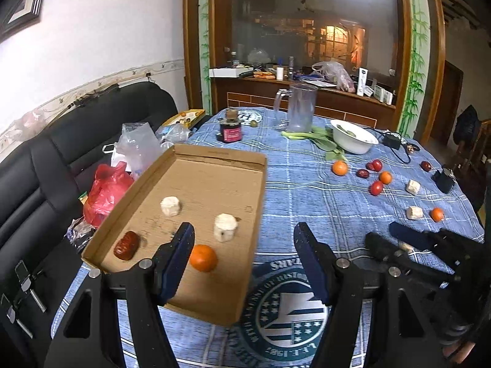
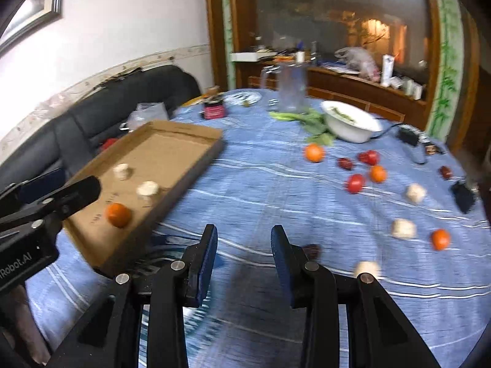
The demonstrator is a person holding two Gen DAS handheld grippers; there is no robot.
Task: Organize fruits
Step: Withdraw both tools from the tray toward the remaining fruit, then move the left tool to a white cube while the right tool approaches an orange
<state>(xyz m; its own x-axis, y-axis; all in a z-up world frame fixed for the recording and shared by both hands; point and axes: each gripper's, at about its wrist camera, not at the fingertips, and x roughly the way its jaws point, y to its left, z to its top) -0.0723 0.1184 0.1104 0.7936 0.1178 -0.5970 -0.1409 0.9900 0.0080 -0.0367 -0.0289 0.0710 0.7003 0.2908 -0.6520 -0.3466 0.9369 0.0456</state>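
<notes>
Fruits are partly sorted: an orange (image 1: pixel 203 257), a date (image 1: pixel 126 245) and two white pieces (image 1: pixel 225 227) are seen in the box (image 1: pixel 214 156); many more are left scattered on the counter (image 1: pixel 307 196). Both the left claw (image 1: pixel 244 260) and right claw (image 2: pixel 244 257) are held open, empty.

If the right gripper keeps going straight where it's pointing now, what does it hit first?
Probably just the blue tablecloth. The right gripper is open and empty, with bare cloth ahead between its fingers; the cardboard tray lies off to its left and the dark red date just right. Depth is uncertain.
</notes>
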